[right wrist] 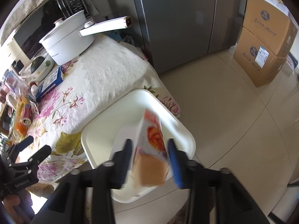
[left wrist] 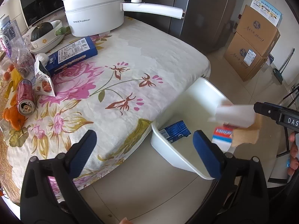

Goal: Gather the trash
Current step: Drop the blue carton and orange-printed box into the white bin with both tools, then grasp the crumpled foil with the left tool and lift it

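A white plastic bin [left wrist: 162,145] [right wrist: 89,136] stands on the floor against the table's corner, with a blue packet [left wrist: 175,133] lying inside. My left gripper [left wrist: 144,136] [right wrist: 37,146] hangs open and empty over the table edge and the bin's near rim. My right gripper [right wrist: 149,145] is above the bin with its jaws apart. A blurred white-and-red snack pack with a tan piece [right wrist: 151,149] [left wrist: 241,128] sits loose between its fingers. On the table's left lie a red can [left wrist: 25,97], orange peel [left wrist: 15,117] and a white snack bag [left wrist: 44,78].
A blue box [left wrist: 72,52], a white electric pot [left wrist: 93,13] with a long handle and a bowl holding a dark squash [left wrist: 44,33] stand at the back of the floral tablecloth. A grey fridge [right wrist: 177,18] and stacked cardboard boxes [left wrist: 252,43] stand on the tiled floor.
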Available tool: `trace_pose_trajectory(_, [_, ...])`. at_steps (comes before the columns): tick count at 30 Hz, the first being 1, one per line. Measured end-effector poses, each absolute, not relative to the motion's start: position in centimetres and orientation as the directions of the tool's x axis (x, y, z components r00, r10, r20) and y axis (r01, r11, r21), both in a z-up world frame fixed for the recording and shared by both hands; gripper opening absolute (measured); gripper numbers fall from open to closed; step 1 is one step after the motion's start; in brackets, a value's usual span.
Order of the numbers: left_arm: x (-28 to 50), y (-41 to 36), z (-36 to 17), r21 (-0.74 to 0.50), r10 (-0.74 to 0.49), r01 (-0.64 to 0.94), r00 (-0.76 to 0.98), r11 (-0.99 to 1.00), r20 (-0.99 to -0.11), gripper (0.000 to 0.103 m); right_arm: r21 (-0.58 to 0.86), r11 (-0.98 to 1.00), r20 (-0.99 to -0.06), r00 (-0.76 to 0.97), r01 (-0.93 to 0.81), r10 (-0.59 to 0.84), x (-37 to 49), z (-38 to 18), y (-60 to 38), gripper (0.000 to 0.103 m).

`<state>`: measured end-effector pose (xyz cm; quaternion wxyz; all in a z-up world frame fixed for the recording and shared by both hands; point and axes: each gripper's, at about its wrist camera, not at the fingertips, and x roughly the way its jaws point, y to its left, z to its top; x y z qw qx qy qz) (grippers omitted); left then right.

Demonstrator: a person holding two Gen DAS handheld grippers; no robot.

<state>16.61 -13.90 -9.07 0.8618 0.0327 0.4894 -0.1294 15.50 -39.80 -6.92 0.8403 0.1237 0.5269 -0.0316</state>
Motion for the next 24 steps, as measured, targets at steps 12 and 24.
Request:
trace_pose_trajectory(12, [16.7, -12.3, -8.8, -0.059, -0.165, 0.228, 0.483, 0.972, -0.860, 0.102, 0.177, 0.967, -0.896, 0.436, 0.181, 0.082, 16.0, -6.6, -39.0, 0.074])
trace_pose_trajectory(24, [17.7, -6.1, -7.5, 0.010, -0.079, 0.167, 0.516, 0.986, -0.853, 0.102, 0.157, 0.982, -0.892, 0.443, 0.109, 0.094, 17.9, -5.8, -35.1, 0.082])
